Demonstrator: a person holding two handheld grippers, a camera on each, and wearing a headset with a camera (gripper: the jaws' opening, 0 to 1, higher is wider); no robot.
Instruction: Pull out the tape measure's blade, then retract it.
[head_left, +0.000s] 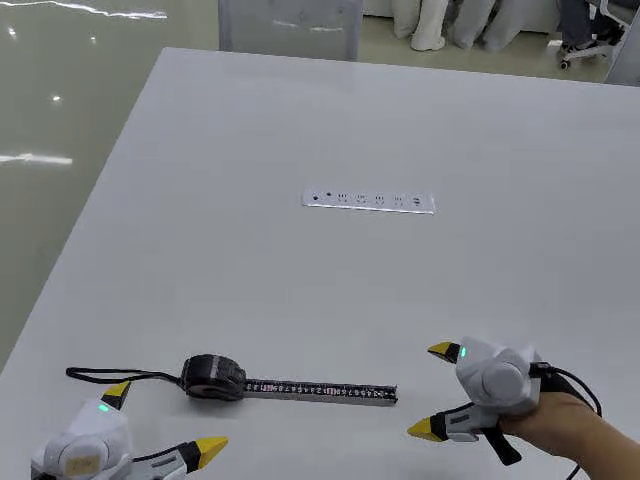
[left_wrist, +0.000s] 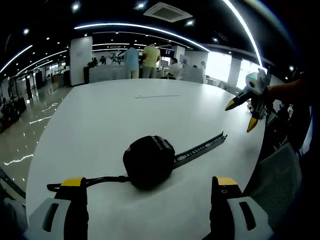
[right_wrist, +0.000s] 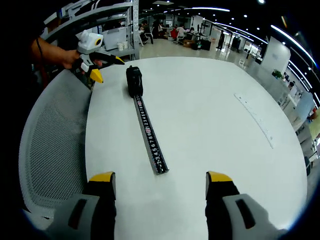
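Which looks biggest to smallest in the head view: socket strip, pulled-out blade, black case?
Socket strip and blade: similar length, and the strip lies farther off, so no ranking between them.
Black case: smallest.

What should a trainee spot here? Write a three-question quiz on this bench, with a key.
1. True or false: the blade lies pulled out of the case on the table.
2. Pick one. The right gripper is: A, shut on the blade; B, open and apart from the blade; C, shut on the case.
3. Fill in: the gripper nearer the case is the ___ one.

Key: 1 true. 2 B. 3 left; the left gripper is open beside the case.
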